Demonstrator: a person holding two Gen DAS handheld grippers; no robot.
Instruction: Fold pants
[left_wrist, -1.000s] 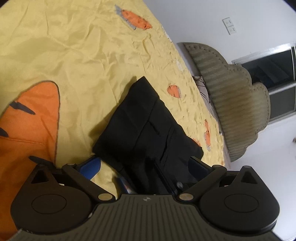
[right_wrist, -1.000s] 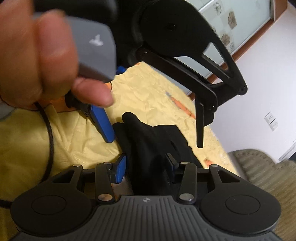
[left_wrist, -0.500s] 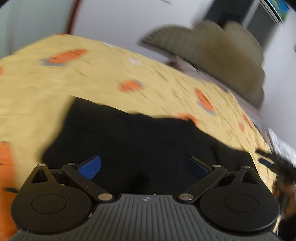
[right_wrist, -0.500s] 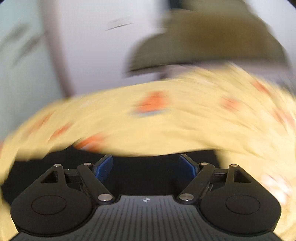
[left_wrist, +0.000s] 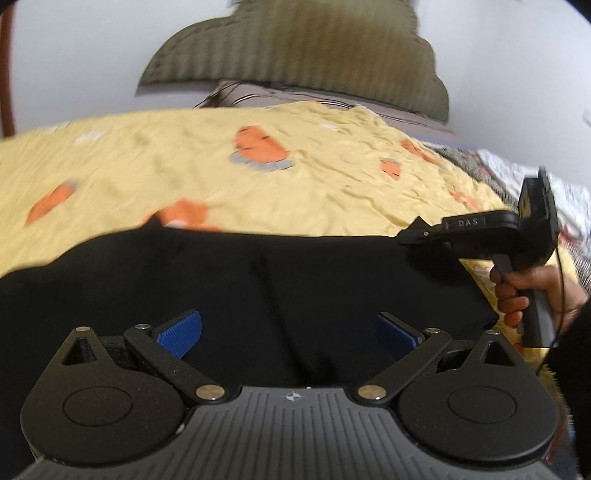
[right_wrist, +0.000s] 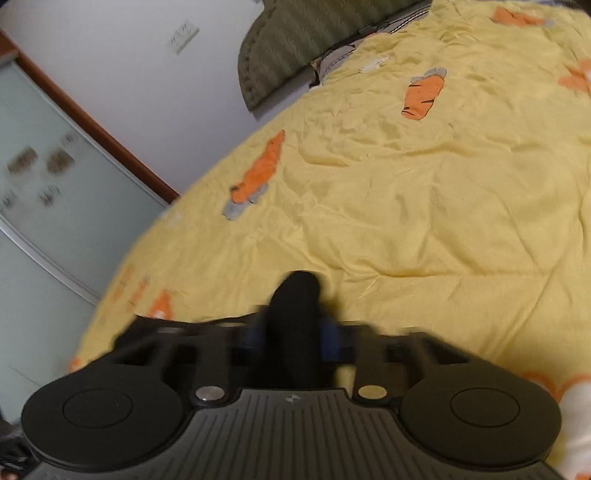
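right gripper (right_wrist: 293, 338) just closed, pinching pants (left_wrist: 258, 288) bunch; left gripper (left_wrist: 288, 332) spread wide, grabbing nothing. Thin pinch might slip, fold goes lopsided.

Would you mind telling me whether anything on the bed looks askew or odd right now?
Nothing looks damaged or spilled. The black pants lie spread on the yellow quilt, and a bunched fold pokes up between the right gripper's closing jaws, as expected mid-fold.

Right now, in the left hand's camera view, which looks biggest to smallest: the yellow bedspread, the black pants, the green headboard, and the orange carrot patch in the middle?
1. Yellow bedspread and black pants: about alike, and the pants lie nearer the camera, so unranked.
2. Green headboard.
3. Orange carrot patch.
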